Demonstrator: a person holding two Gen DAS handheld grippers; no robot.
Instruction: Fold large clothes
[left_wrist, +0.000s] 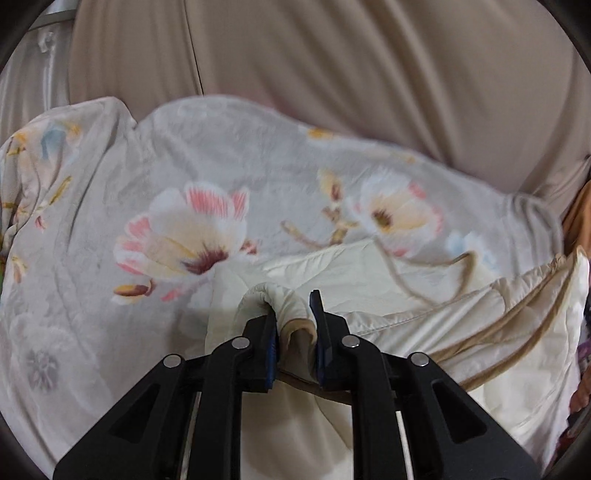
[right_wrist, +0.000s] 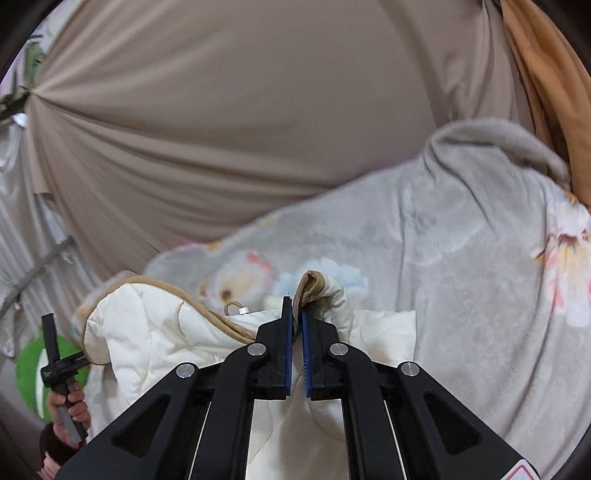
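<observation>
Holding a cream quilted garment with tan piping (left_wrist: 369, 280), soft and bulky, over the grey floral fleece blanket (left_wrist: 110, 258): my left gripper (left_wrist: 293, 314) and right gripper (right_wrist: 297, 314) clamp its bunched edge at twelve o'clock.

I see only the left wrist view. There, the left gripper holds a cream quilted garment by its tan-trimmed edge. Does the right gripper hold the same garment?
Observer: Yes. The right gripper is shut on a tan-trimmed fold of the cream quilted garment.
Operator: Is any fastening near it?
Observer: A small tan loop with a white toggle lies just left of that gripper's tips.
Operator: Is the left hand visible?
Observer: Yes, at the lower left of the right wrist view, the left hand wraps around a black handle.
</observation>
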